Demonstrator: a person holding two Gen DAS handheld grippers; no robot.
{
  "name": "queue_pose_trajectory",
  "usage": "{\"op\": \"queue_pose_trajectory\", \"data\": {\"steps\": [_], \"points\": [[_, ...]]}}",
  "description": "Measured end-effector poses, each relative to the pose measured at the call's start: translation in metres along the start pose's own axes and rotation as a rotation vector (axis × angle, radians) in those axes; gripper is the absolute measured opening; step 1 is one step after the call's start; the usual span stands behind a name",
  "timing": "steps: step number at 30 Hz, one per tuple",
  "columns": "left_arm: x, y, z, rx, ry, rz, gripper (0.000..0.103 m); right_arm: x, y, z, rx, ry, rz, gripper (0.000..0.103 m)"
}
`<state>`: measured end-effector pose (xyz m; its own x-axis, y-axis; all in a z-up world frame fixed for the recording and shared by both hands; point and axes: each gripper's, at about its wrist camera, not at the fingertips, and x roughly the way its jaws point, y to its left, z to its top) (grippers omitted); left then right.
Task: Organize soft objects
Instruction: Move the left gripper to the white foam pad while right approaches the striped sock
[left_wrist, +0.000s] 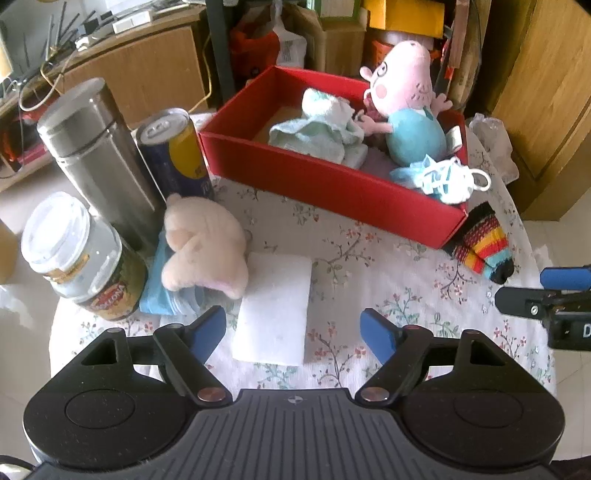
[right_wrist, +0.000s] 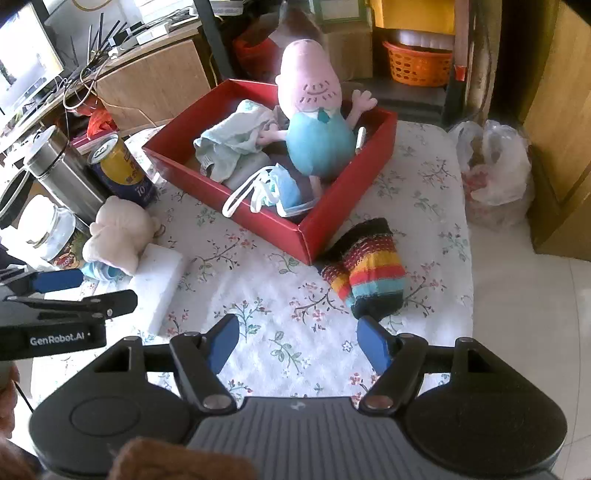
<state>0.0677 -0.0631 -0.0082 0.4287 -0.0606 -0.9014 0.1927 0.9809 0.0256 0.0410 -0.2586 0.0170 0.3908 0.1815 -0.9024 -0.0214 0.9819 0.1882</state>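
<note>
A red box (left_wrist: 325, 184) (right_wrist: 258, 218) holds a pig plush toy (left_wrist: 410, 110) (right_wrist: 314, 122), a pale green cloth (left_wrist: 321, 125) (right_wrist: 229, 144) and a face mask (left_wrist: 439, 177) (right_wrist: 273, 188). On the table lie a white sponge (left_wrist: 273, 314) (right_wrist: 159, 280), a pale pink plush (left_wrist: 203, 247) (right_wrist: 118, 232) on a blue packet (left_wrist: 159, 280), and a striped knit sock (left_wrist: 480, 243) (right_wrist: 365, 269). My left gripper (left_wrist: 293, 332) is open just above the sponge. My right gripper (right_wrist: 297, 343) is open, its right finger by the sock.
A steel flask (left_wrist: 99, 155) (right_wrist: 62, 173), a drink can (left_wrist: 177, 155) (right_wrist: 122, 170) and a glass jar (left_wrist: 81, 258) (right_wrist: 55, 232) stand at the table's left. A plastic bag (right_wrist: 495, 170) sits right of the table. Shelves and boxes crowd the back.
</note>
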Motion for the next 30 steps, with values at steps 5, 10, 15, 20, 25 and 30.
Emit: {"op": "queue_pose_trajectory", "data": {"steps": [5, 10, 15, 20, 25, 30], "points": [[0.005, -0.004, -0.005, 0.013, 0.021, 0.008, 0.079, 0.001, -0.004, -0.002, 0.006, 0.002, -0.004, 0.043], [0.012, -0.004, -0.008, 0.021, 0.039, 0.02, 0.079, 0.001, -0.008, -0.001, 0.013, -0.004, 0.0, 0.043], [0.019, -0.005, -0.008, 0.025, 0.054, 0.022, 0.079, 0.003, -0.012, -0.001, 0.014, -0.004, 0.0, 0.043], [0.027, -0.009, -0.007, 0.038, 0.073, 0.041, 0.08, 0.009, -0.02, -0.001, 0.033, 0.001, 0.001, 0.043], [0.031, -0.003, -0.005, 0.007, 0.093, 0.025, 0.08, 0.014, -0.025, 0.0, 0.037, 0.009, 0.002, 0.043], [0.032, 0.002, -0.003, -0.022, 0.1, 0.021, 0.08, 0.013, -0.031, 0.0, 0.051, 0.002, 0.004, 0.043]]}}
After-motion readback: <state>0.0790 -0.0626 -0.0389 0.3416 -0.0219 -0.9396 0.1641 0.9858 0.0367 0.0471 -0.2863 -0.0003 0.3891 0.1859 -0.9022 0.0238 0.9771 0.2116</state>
